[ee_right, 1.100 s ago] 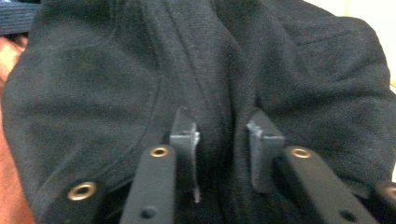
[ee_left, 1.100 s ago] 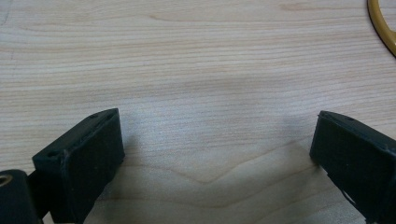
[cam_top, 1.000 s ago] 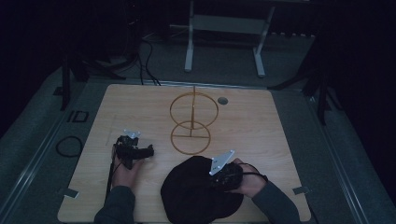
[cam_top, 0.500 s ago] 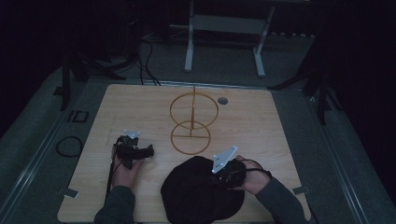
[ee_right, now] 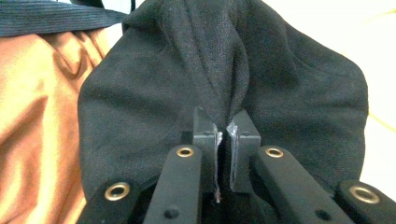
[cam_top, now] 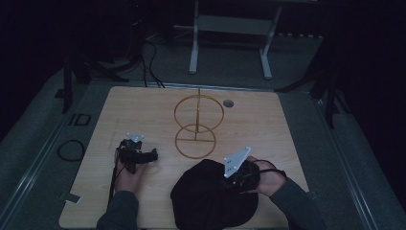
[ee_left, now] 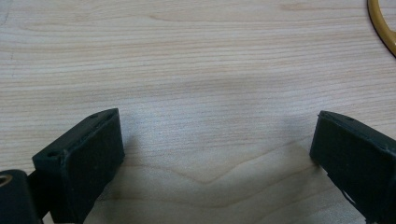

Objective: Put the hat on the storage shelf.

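Note:
A black fabric cap [cam_top: 206,199] lies at the near middle of the wooden table [cam_top: 287,124]. My right gripper [cam_top: 230,184] is at its right edge, shut on a fold of the black fabric [ee_right: 280,84]. In the right gripper view the jaws of the right gripper [ee_right: 222,133] pinch that fold tightly, and an orange lining [ee_right: 37,116] shows to the left. My left gripper [cam_top: 149,155] rests on the table at the left. Its jaws [ee_left: 217,140] stand wide open over bare wood.
A gold wire stand [cam_top: 196,127] with two rings rises at the table's middle, its base ring [ee_left: 383,23] close to the left gripper. A small round grommet [cam_top: 228,103] sits behind it. White frame legs [cam_top: 194,43] and cables [cam_top: 71,149] lie on the floor beyond.
My right gripper has risen a little and shifted right, drawing the cap's edge up with it. The left gripper has stayed in place.

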{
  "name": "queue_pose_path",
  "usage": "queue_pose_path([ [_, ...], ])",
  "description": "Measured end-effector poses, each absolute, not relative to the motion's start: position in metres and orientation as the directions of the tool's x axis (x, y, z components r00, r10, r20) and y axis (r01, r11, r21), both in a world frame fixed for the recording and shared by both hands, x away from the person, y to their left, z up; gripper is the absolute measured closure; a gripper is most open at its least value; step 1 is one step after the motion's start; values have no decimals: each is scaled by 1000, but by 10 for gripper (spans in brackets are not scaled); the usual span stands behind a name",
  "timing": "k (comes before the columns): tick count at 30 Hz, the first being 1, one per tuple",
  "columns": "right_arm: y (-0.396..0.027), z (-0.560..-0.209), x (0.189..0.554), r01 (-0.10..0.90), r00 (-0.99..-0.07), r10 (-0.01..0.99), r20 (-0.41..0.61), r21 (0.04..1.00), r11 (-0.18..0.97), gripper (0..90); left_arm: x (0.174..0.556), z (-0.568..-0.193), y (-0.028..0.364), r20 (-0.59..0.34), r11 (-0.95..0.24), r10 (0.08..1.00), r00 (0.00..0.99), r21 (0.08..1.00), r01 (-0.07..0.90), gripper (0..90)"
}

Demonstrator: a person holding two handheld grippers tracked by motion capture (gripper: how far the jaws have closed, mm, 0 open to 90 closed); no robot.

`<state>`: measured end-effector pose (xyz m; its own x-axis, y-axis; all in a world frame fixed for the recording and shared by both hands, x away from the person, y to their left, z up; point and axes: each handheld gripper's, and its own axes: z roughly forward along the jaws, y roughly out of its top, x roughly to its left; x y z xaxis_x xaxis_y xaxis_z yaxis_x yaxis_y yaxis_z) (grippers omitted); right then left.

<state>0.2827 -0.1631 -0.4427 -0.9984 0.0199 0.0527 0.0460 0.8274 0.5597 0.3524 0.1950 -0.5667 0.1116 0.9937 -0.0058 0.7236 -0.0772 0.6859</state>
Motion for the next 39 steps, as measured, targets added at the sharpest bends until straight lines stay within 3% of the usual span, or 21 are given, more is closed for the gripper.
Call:
queue_pose_path([
  [21,-182,-398,291,-38,-999,-44,0,488,872,840,352,-567,195,-6,-77,994,112,686,724,24],
  [39,-200,-361,314,-26,-998,3,-63,465,885,840,353,-567,195,-6,-78,994,112,686,724,24],
])
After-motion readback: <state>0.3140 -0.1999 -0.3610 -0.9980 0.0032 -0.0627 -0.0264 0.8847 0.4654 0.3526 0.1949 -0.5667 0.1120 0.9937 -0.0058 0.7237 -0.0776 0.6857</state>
